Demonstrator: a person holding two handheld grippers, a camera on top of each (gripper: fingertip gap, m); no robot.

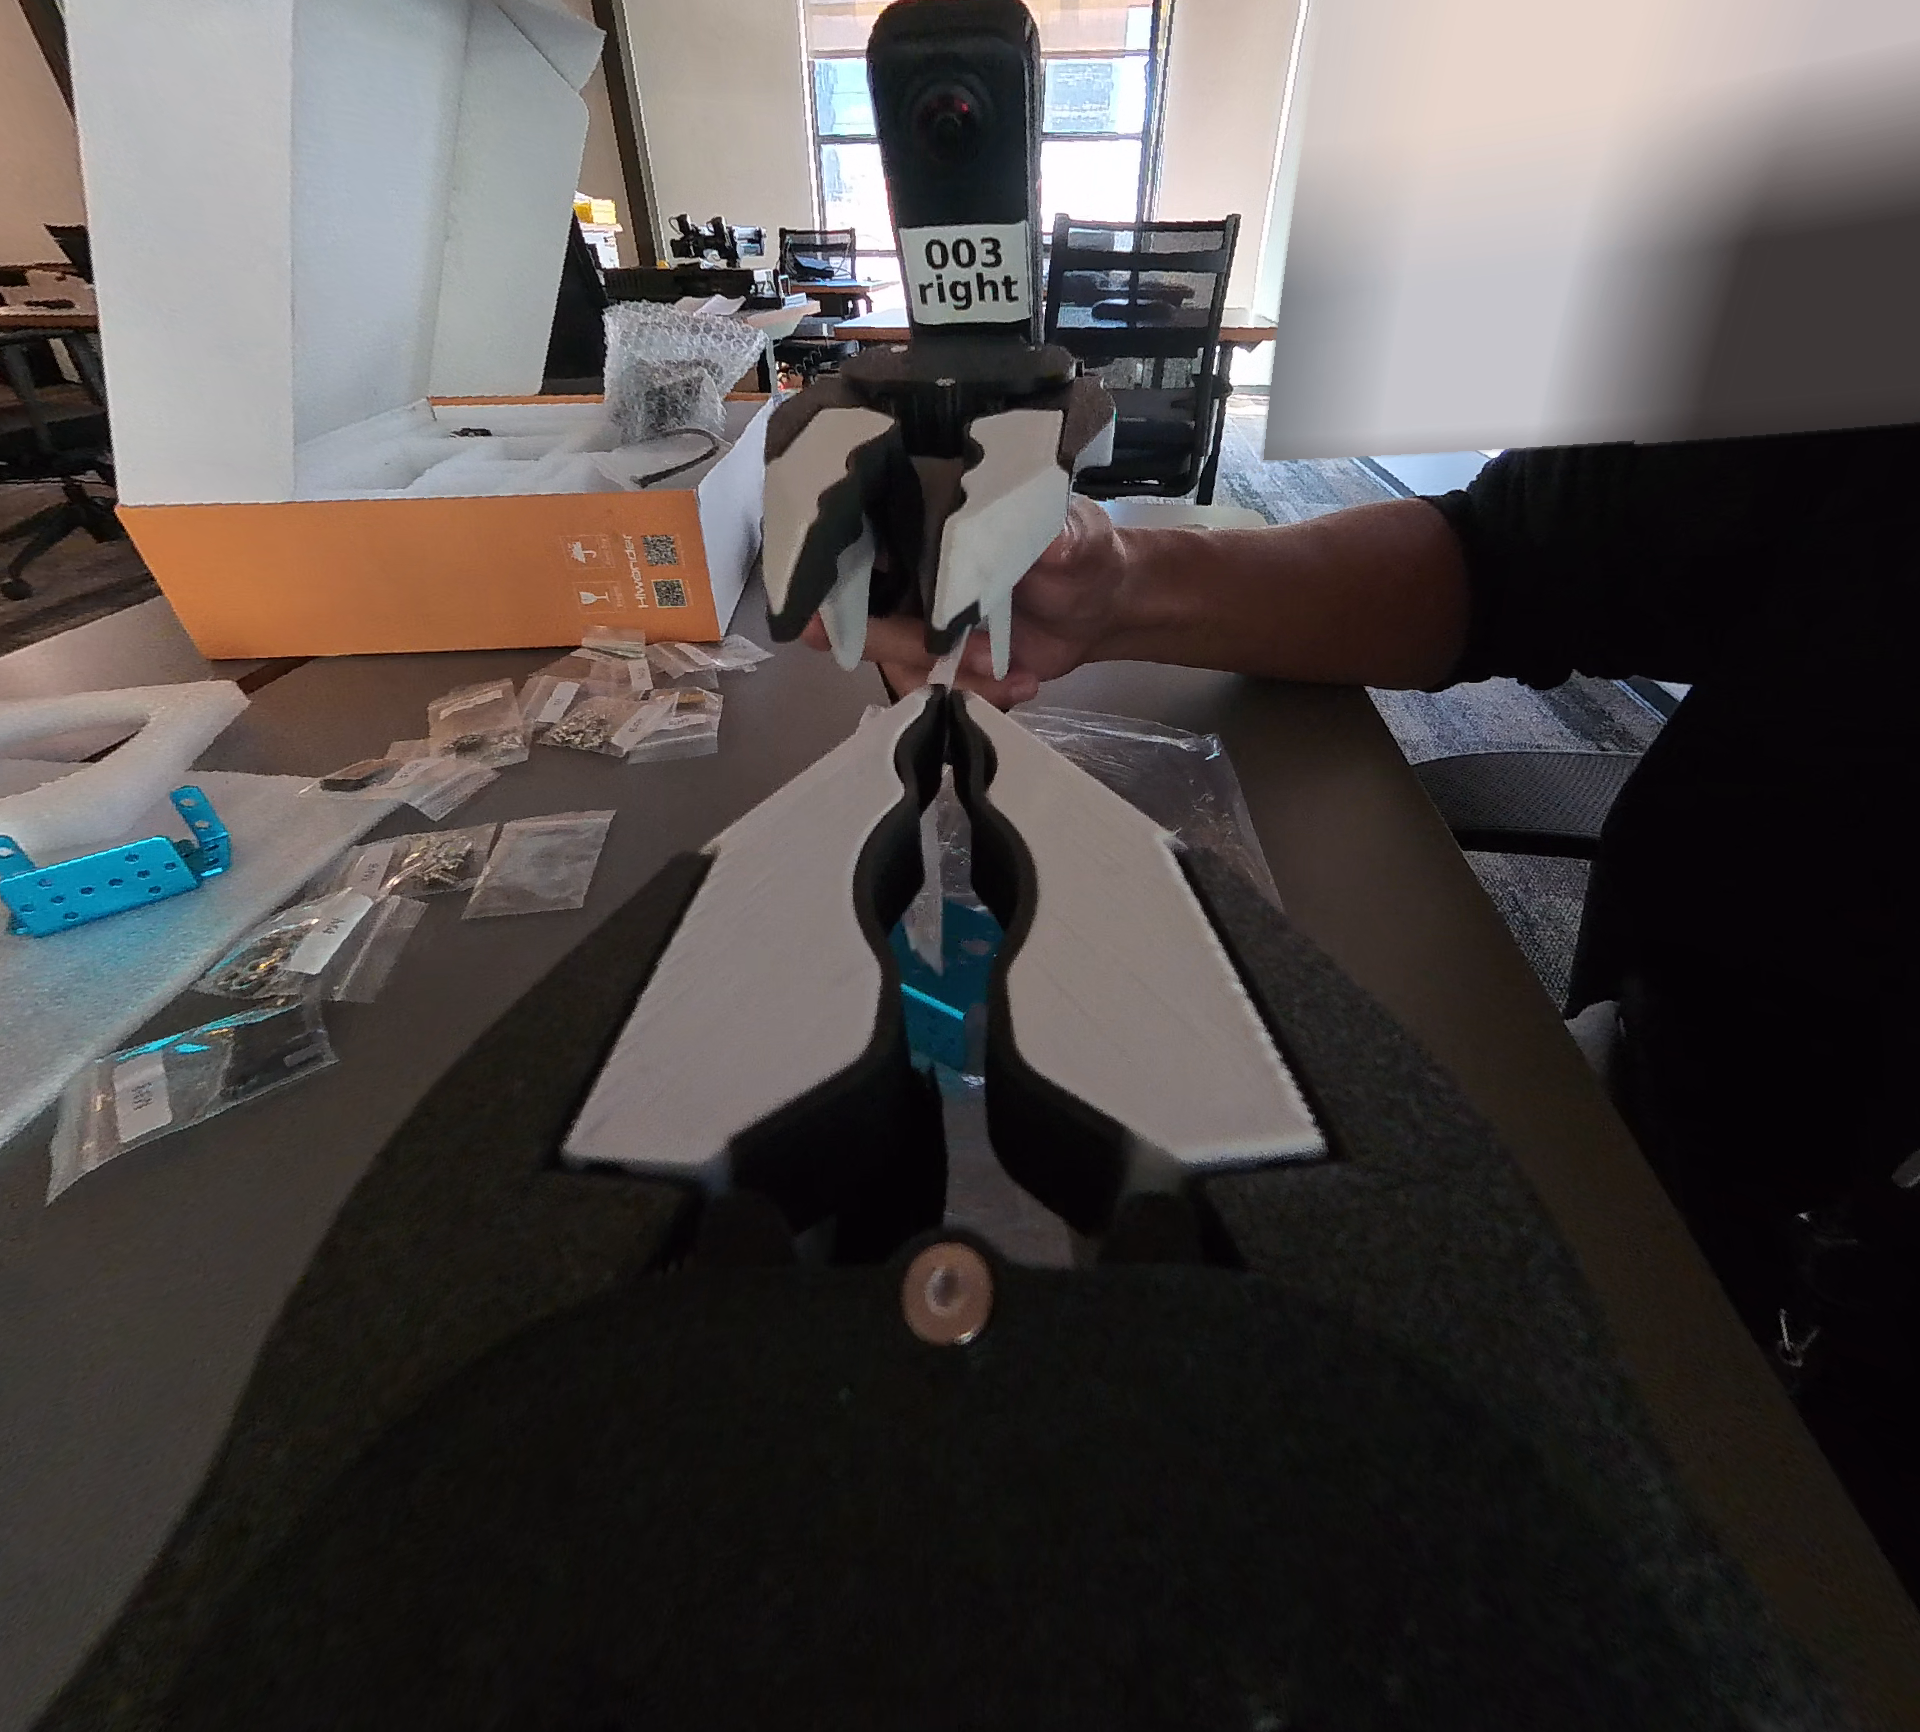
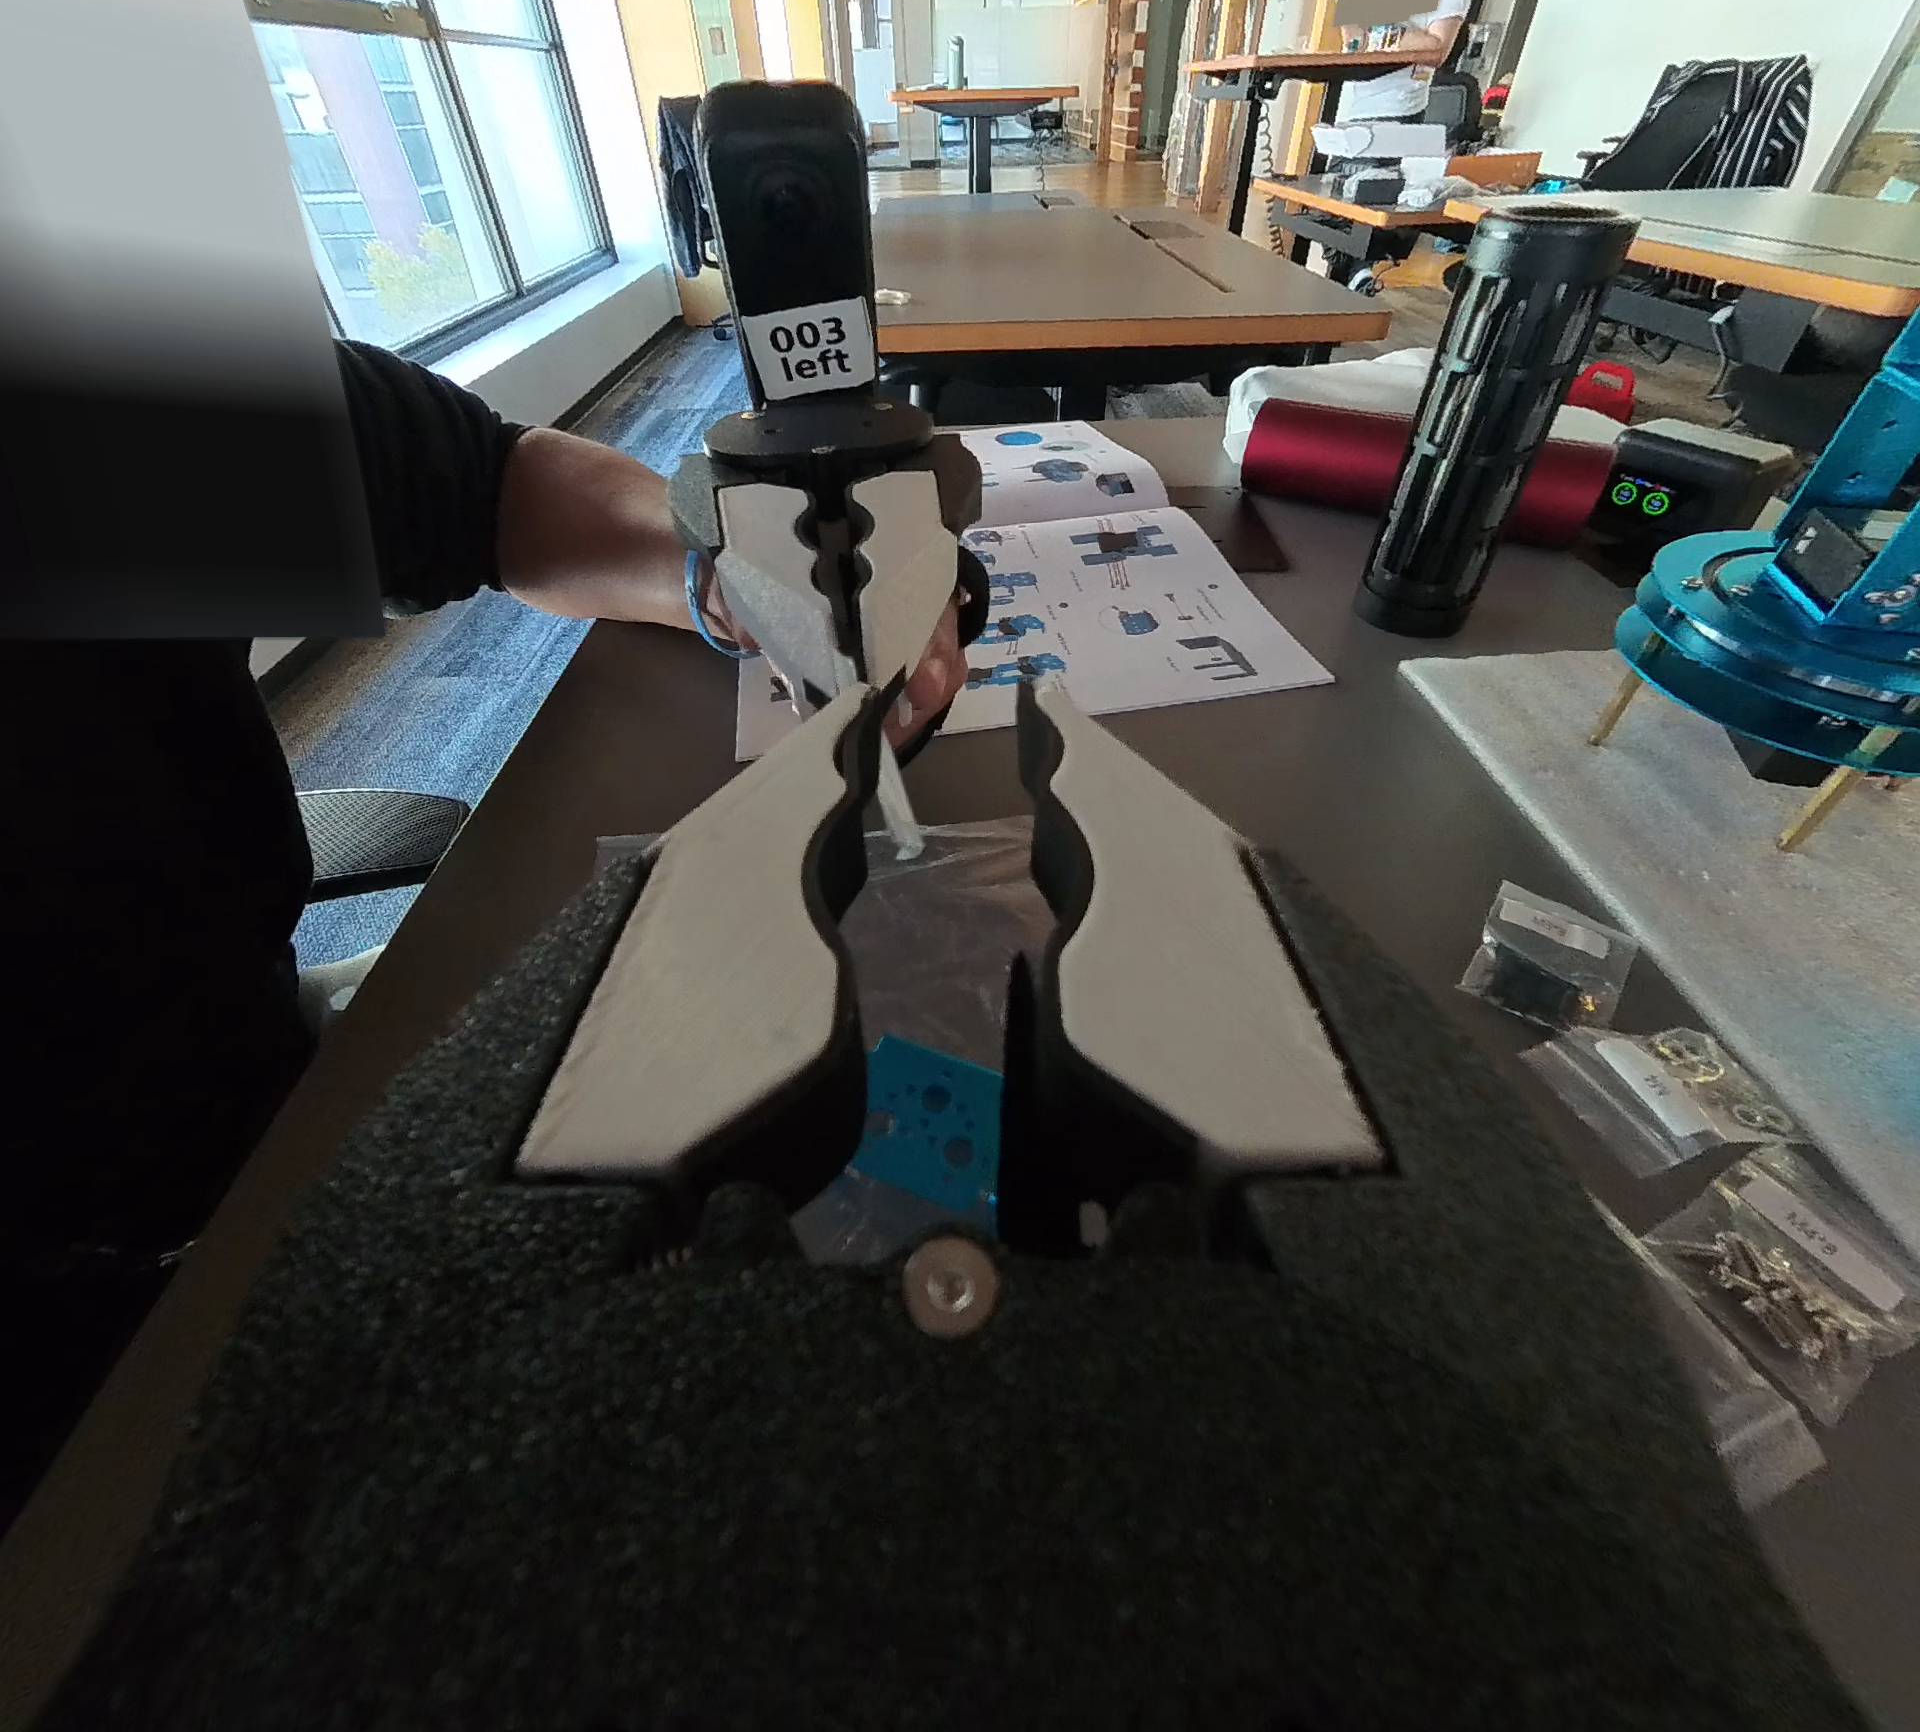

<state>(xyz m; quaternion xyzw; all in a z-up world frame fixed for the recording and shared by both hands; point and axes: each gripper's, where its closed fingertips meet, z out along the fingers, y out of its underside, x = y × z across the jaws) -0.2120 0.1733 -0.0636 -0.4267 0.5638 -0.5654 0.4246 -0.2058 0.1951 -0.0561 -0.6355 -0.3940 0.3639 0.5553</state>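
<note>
My left gripper [image 1: 945, 700] is shut on the thin edge of a clear plastic bag [image 2: 935, 913] and holds that edge up above the dark table [image 1: 1351, 851]. The gripped strip [image 2: 896, 799] runs down from its tips to the bag. A blue perforated metal plate [image 2: 925, 1126] sits inside the bag and also shows between the fingers in the left wrist view [image 1: 940, 996]. My right gripper [image 2: 945, 695] is open and faces the left gripper [image 2: 852, 674] tip to tip. Its left finger is beside the strip. In the left wrist view the right gripper [image 1: 920, 643] is open, held by a hand.
An open orange and white box [image 1: 416, 581], small bags of screws [image 1: 540, 726], a blue bracket [image 1: 104, 882] and white foam lie left. An open booklet [image 2: 1143, 622], a black cylinder [image 2: 1475, 435], a red cylinder [image 2: 1309, 456], a blue robot base [image 2: 1787, 622] and more small bags [image 2: 1714, 1267] lie right. Only a small space, under 4 cm, lies between the two pairs of fingers.
</note>
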